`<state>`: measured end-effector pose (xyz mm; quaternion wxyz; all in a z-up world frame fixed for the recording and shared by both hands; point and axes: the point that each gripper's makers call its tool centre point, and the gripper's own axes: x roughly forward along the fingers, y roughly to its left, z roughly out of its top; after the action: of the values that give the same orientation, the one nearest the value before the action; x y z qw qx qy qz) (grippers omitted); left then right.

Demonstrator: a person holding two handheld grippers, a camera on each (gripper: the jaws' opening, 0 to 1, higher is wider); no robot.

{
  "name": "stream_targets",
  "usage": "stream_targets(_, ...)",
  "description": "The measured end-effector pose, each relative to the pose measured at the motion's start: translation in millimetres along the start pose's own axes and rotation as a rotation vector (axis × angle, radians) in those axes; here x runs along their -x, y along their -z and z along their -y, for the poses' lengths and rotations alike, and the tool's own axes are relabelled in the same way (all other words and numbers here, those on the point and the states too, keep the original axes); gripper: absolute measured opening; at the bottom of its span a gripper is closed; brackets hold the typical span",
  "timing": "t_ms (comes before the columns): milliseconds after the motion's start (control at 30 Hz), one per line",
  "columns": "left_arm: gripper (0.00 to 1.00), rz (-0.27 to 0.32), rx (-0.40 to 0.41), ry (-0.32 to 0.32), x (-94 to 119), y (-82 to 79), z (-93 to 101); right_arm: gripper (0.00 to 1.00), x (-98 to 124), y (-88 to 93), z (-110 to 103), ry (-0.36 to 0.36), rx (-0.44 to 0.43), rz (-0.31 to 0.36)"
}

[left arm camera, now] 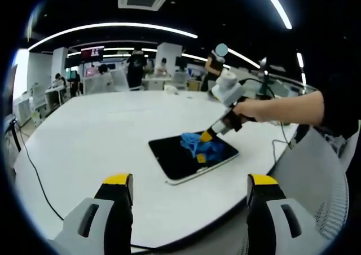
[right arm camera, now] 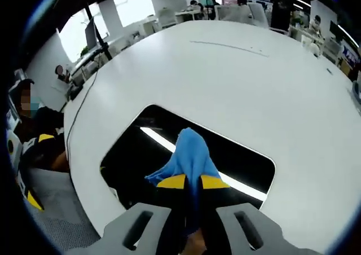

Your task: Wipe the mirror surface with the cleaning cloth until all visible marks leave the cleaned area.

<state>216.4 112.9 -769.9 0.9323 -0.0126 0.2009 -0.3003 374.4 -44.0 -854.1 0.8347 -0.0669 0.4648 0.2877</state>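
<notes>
bright overhead strip lights point(left arm camera: 113, 26) | glare on mirror point(right arm camera: 169, 145) | fisheye-warped edges

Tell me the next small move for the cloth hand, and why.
Probably drag the right gripper sideways across the mirror: its jaws are shut on the blue cloth, which rests on the glass, and most of the dark surface around it looks unwiped.

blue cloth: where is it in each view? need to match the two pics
Left gripper view: blue cloth right of centre, on the mirror, pinched by the right tongs coming in from the right.
Right gripper view: cloth at lower centre, clamped in that view's own tongs.
Shared landmark: the dark rounded-corner mirror on the white table.
</notes>
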Motion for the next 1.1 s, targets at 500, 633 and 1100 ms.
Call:
stream_targets(500, 0.83, 0.000, 0.018, 0.004, -0.4, 0.9, -1.4, 0.03, -4.6, -15.4, 5.3, 0.018, -0.041, 0.035)
stream_targets(633, 0.83, -0.003, 0.020, 0.003, -0.3, 1.5, -1.4, 0.03, -4.6, -17.6, 4.5, 0.022, -0.034, 0.041)
stream_targets(1100, 0.83, -0.007, 0.021, -0.002, -0.4, 2.2, -1.9, 0.03, -9.2, -27.4, 10.4, 0.064, 0.033, 0.029)
